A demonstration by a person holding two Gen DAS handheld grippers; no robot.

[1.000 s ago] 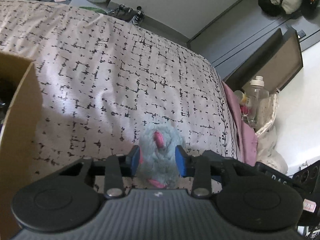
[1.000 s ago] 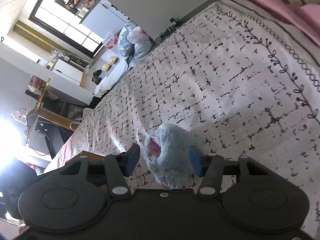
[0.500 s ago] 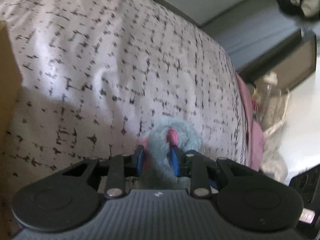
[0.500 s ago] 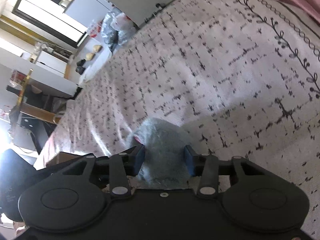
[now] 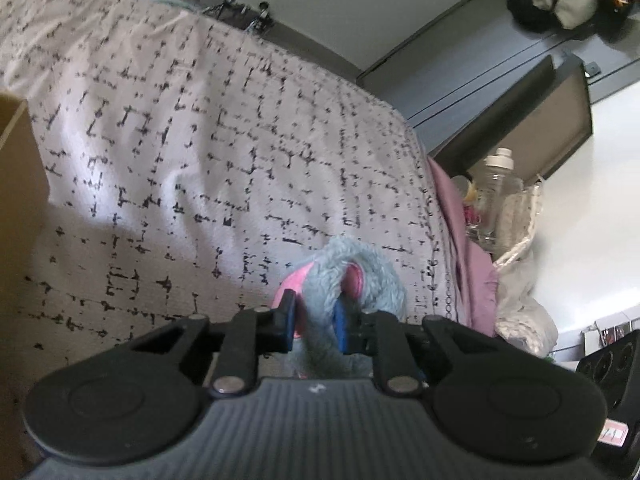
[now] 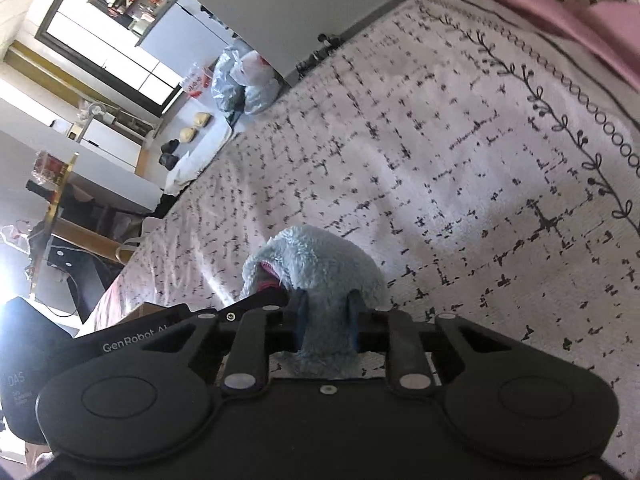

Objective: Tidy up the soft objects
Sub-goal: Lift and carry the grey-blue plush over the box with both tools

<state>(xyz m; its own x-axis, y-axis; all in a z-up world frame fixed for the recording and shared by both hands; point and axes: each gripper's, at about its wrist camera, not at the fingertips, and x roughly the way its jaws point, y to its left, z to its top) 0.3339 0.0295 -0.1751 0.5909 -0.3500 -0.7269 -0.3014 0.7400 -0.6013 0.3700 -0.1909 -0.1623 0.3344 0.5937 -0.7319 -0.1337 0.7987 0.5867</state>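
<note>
Both grippers are closed on the same fluffy blue plush toy [image 5: 360, 268] with pink patches, which sits low over the patterned bedspread [image 5: 208, 152]; whether it rests on the cover or hangs clear of it cannot be told; the left gripper [image 5: 314, 326] pinches a fold of blue pile, its blue pads [image 5: 340, 326] sunk well into the fur with a pink patch showing on either side; the right gripper [image 6: 326, 322] has its jaws drawn close on a narrow neck of the toy [image 6: 320, 264], the bulk of which bulges out beyond the fingertips; in the right wrist view the left gripper's black body [image 6: 132, 344] lies just beside the toy on its left. The step in hand looks to be a two-handed lift toward the cardboard box [image 5: 20, 172], whose wall stands at the left edge of the left wrist view; to do it well, both grips should hold enough stuffing and not pile alone, since fur pinched thinly will likely slip or stretch; the two hands should rise together and travel at one pace, so that the toy is not pulled apart between them; the carry should clear the box wall before any lowering; the jaws should part only once the toy is over the opening, the inside of which is not visible here.
</note>
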